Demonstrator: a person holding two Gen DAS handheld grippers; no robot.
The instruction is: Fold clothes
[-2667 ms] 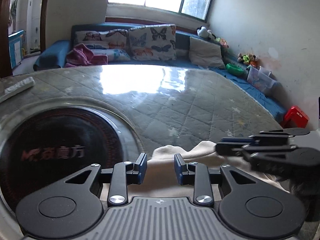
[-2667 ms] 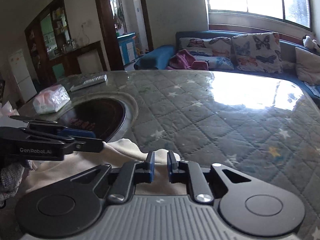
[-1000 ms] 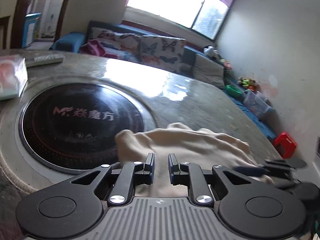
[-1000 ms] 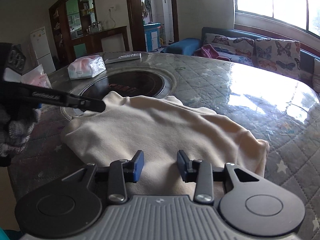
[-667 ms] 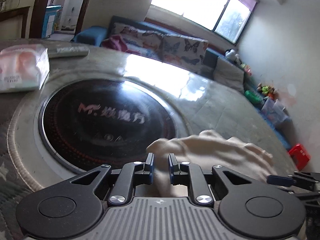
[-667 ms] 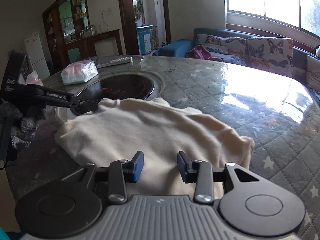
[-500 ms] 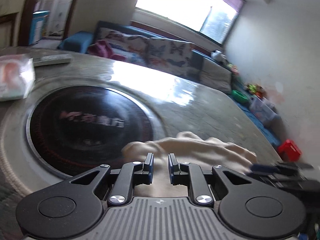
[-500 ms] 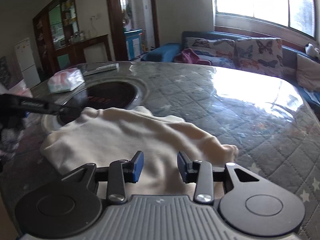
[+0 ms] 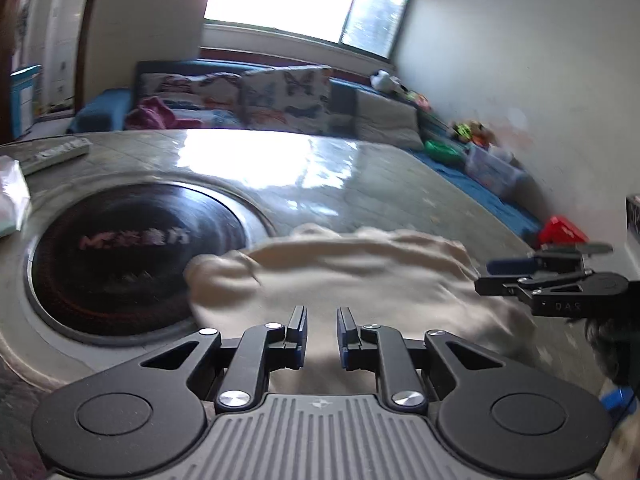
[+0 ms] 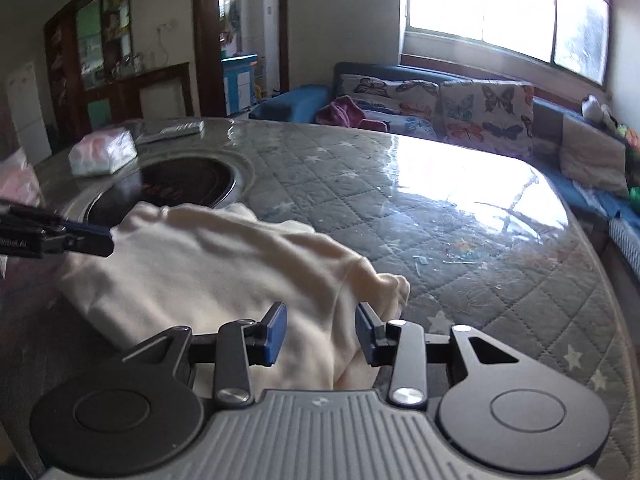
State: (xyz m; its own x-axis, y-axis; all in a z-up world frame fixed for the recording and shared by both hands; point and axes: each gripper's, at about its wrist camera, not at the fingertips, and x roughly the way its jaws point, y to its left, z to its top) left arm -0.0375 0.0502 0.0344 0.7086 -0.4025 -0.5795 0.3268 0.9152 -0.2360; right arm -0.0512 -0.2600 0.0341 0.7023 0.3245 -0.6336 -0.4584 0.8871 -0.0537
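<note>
A home living room: cushioned sofa (image 10: 440,92), fridge (image 10: 24,108), toys (image 9: 472,132).

Matte black left gripper (image 9: 322,334) and right gripper (image 10: 321,333), each with blue-padded fingers (image 10: 276,332), two round black discs, silver screw heads and a ribbed grey housing bearing a small compass-like mark. White lettering on the side arms, blurred, possibly "DAS". Grey knitted glove (image 9: 612,344) behind the right gripper's body.
</note>
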